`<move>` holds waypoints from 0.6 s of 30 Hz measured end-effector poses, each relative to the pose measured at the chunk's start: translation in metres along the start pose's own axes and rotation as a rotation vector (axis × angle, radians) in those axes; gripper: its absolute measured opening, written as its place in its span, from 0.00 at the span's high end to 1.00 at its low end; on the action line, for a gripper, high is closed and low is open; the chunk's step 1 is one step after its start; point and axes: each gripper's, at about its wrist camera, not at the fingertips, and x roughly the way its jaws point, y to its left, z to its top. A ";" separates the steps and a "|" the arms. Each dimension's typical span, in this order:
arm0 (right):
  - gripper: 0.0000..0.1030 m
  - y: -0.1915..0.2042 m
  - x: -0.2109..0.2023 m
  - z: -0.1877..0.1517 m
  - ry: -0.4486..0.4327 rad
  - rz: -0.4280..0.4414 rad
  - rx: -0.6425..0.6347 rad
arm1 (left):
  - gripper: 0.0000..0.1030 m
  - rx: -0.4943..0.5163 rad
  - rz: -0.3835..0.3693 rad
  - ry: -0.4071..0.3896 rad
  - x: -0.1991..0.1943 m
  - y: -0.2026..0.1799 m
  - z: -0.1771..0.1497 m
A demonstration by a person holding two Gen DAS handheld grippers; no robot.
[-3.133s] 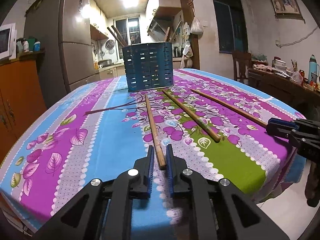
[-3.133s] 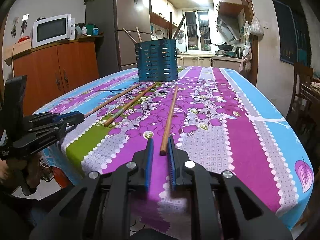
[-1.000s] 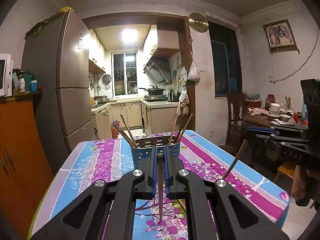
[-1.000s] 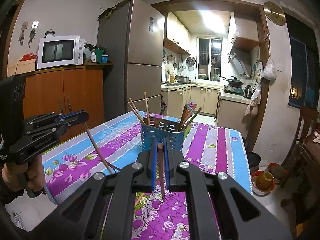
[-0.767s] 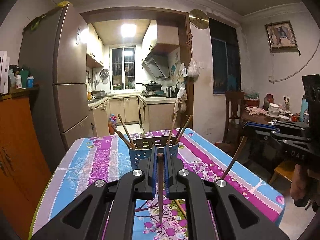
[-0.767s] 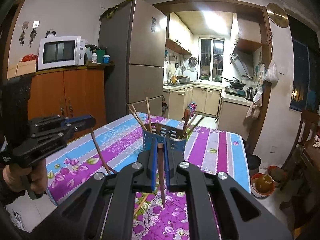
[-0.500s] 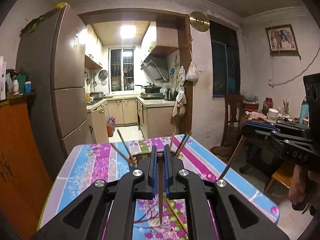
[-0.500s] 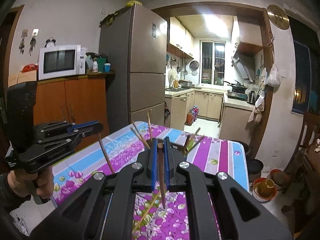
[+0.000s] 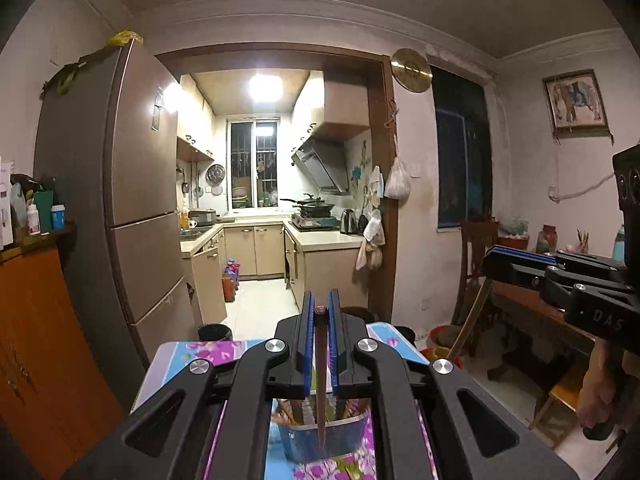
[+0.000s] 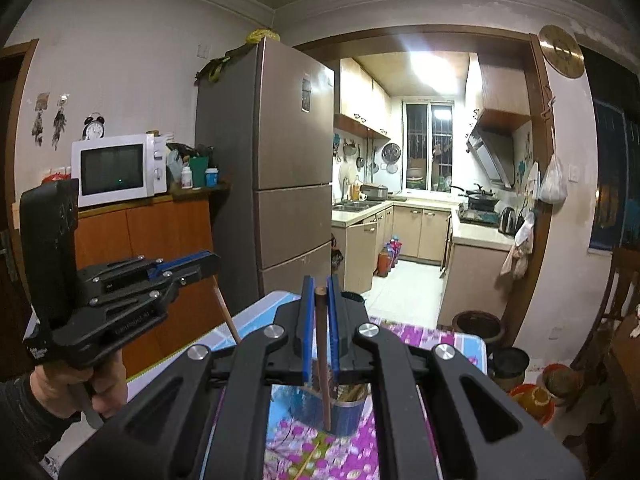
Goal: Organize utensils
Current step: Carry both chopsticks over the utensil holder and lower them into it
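Left gripper is clamped on a chopstick, hung tip-down over the blue utensil holder on the counter. Right gripper is clamped on a second chopstick, likewise above the holder, seen low and centre in each wrist view. Step judged: carry-to-drop. Next, each tip is to be lined up inside the holder rim, lowered, then let go. One more chopstick is seen lying near the holder.
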 end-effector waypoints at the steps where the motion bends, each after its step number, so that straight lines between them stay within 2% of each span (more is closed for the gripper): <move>1: 0.95 -0.001 0.006 0.007 -0.002 -0.005 -0.004 | 0.93 0.001 0.003 -0.003 0.004 0.000 0.004; 6: 0.95 -0.015 0.041 0.024 0.011 -0.024 0.007 | 0.93 0.003 0.017 -0.004 0.036 0.006 0.023; 10: 0.95 -0.028 0.068 0.024 0.035 -0.031 0.030 | 0.93 -0.006 0.020 0.005 0.058 0.011 0.028; 18: 0.95 -0.046 0.113 0.003 0.097 -0.021 0.076 | 0.93 -0.014 0.025 0.056 0.104 0.020 0.009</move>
